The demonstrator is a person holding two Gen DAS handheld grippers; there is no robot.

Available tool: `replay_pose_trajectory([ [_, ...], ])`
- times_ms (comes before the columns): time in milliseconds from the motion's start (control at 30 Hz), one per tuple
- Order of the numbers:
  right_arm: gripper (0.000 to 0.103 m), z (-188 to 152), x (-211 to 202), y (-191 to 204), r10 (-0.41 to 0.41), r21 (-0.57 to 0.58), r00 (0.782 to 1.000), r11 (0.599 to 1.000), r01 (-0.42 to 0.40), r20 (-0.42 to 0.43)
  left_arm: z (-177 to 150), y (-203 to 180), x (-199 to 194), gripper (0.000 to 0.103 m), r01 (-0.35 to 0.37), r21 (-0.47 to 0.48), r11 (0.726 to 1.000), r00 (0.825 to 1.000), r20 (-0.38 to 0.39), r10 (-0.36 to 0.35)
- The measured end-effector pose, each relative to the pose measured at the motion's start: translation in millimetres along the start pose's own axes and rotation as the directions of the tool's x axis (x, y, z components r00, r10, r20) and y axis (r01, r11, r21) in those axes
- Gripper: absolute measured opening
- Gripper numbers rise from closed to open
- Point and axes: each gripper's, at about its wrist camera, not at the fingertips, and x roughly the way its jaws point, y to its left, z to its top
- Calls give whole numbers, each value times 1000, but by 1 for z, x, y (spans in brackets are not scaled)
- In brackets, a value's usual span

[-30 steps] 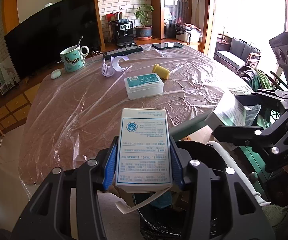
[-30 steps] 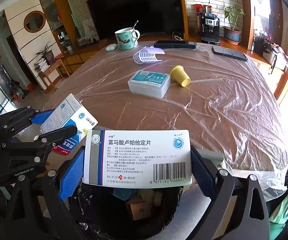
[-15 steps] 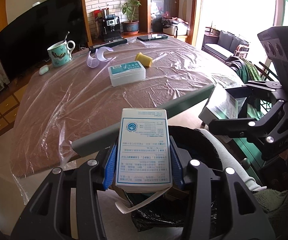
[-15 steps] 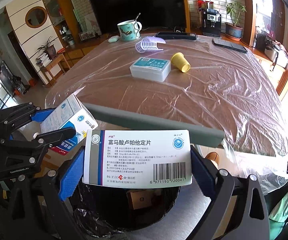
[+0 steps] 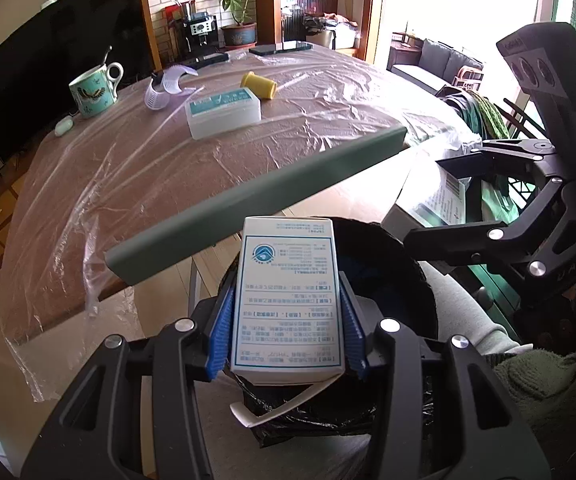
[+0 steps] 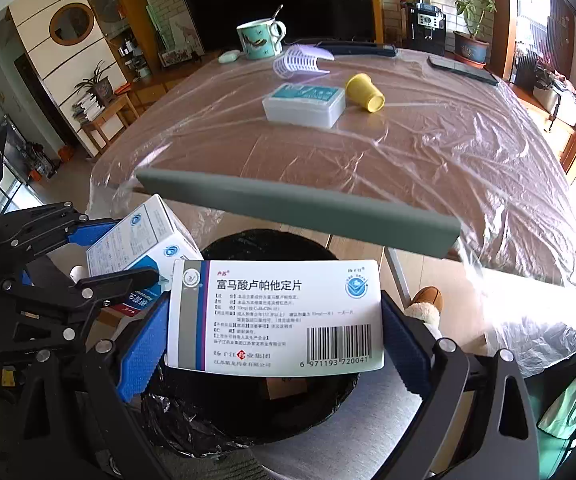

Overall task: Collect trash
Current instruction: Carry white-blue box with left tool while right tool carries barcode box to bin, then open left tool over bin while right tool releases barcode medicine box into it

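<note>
Left wrist view only shows the back of its box, all fine print. The left gripper [image 5: 288, 312] is pinching that narrow medicine box [image 5: 288, 300] by its long sides, right above the bin [image 5: 411, 280] with the black liner. A loose flap hangs off the box's near end. The right wrist view gives what the other can't: the front of the second box [image 6: 276, 316], white with a grey stripe, bold Chinese lettering and a barcode, clamped end to end in the right gripper [image 6: 276, 332], also over the bin mouth [image 6: 248, 432]. You can see some cardboard already down inside.

Just past the bin a grey-green bar [image 5: 256, 200] cuts across both views, in front of the table [image 6: 447, 152] edge. The table has crinkly clear plastic over it. Further out sit a white lidded case [image 6: 303, 105], a yellow cup [image 6: 364, 92] on its side, a white slotted plastic piece [image 6: 299, 62], and a teal mug [image 6: 260, 38] with a spoon.
</note>
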Motion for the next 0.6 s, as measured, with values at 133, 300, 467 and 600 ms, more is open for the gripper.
replay_pose_trajectory([
  [133, 94, -3, 7, 0, 4, 0, 1000, 1000, -4, -21, -5, 1, 8, 48, 7, 0, 1000, 1000, -24, -7],
  [300, 94, -6, 17, -2, -9, -1, 999, 1000, 9, -38, -13, -1, 21, 48, 22, 4, 1000, 998, -63, -21],
  [467, 94, -10, 30, -6, -10, 18, 998, 1000, 11, -55, -20, -2, 37, 48, 35, 10, 999, 994, -102, -34],
  [600, 94, -13, 42, -8, -2, 41, 997, 999, 4, -71, -25, -1, 48, 48, 48, 4, 999, 991, -125, -47],
])
